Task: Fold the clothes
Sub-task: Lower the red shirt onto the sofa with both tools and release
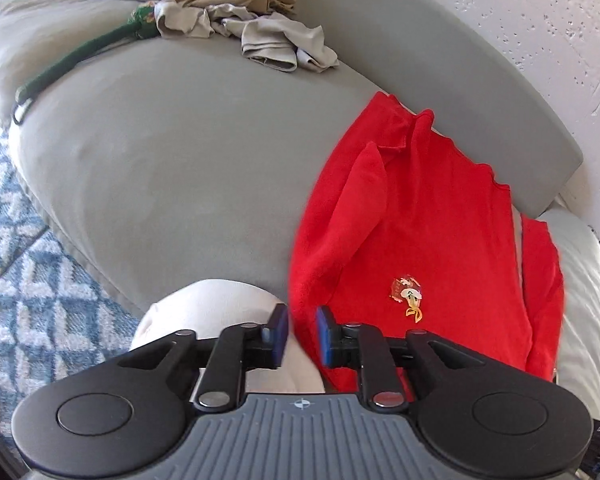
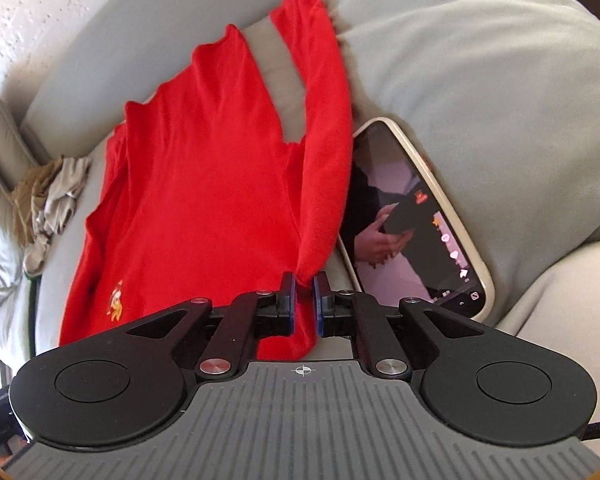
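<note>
Grey sofa cushions (image 1: 172, 168) fill most of both views, with a white textured wall (image 1: 520, 20) behind them and a blue and white patterned rug (image 1: 24, 280) on the floor at the left. On the seat lies a red shirt (image 1: 428, 248), spread mostly flat, with a small cartoon badge (image 1: 408, 294) on its chest; one sleeve (image 2: 324, 140) runs along the side nearest a phone (image 2: 416, 216), which leans with its screen lit against the sofa cushion just beside the shirt. Farther back on the seat sits a crumpled pile of beige and grey clothes (image 1: 268, 36), next to a green strap (image 1: 80, 56) that trails over the cushion edge. The left gripper (image 1: 302, 334) hangs at the near edge of the shirt, its fingers (image 1: 278, 332) standing a little apart; the red cloth edge shows in the gap but the pads do not press on it. The right gripper (image 2: 304, 304) is at the lower end of the sleeve, its fingers (image 2: 288, 304) set narrowly apart with the red cloth hanging between them, not clamped. A pale rounded shape (image 1: 204, 312) shows just under the left gripper; what it is cannot be told.
</note>
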`<state>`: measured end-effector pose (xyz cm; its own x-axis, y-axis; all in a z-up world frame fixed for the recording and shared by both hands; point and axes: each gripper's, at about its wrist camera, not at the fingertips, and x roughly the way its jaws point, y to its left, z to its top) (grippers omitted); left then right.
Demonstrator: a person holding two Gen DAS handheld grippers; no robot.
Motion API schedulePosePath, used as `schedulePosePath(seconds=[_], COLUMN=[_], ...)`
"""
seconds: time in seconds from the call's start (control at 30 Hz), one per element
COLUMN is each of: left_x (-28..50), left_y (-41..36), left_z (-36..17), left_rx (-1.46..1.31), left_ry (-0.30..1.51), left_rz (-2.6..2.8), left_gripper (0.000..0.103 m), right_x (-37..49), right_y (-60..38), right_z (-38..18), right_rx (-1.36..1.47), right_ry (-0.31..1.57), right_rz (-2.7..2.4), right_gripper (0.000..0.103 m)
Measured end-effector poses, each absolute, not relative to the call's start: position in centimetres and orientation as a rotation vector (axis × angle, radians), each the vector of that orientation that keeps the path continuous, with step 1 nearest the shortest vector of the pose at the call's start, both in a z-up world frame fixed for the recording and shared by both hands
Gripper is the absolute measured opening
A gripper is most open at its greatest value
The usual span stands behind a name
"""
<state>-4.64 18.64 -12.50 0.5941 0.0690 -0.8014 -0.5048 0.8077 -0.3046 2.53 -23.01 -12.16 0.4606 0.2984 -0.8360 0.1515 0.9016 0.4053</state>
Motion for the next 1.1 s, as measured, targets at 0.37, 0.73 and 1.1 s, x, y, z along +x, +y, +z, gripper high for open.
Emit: schedulePosePath(seconds=[0.37,0.73,1.1], left_x=[0.3,0.0,3.0], left_y=[10.9,8.7,8.2], left_z=[-13.7,-16.1,-5.6], left_rx=[-0.284,-0.17,-0.316], left_ry=[0.906,1.111,0.839], left_rz=[0.096,0.033,-0.089], left_gripper=[0.031,0.031,0.051], right_x=[1.8,1.8,7.2], right_y=[-17.7,-15.5,-23.2], right_z=[-10.1,-13.4,1.2], right_rx=[0.328,0.166,0.312], right_ry=[1.053,1.24,0.829], right_rz=[0.277,0.314,0.222], right_gripper=[0.024,0.027,0.059])
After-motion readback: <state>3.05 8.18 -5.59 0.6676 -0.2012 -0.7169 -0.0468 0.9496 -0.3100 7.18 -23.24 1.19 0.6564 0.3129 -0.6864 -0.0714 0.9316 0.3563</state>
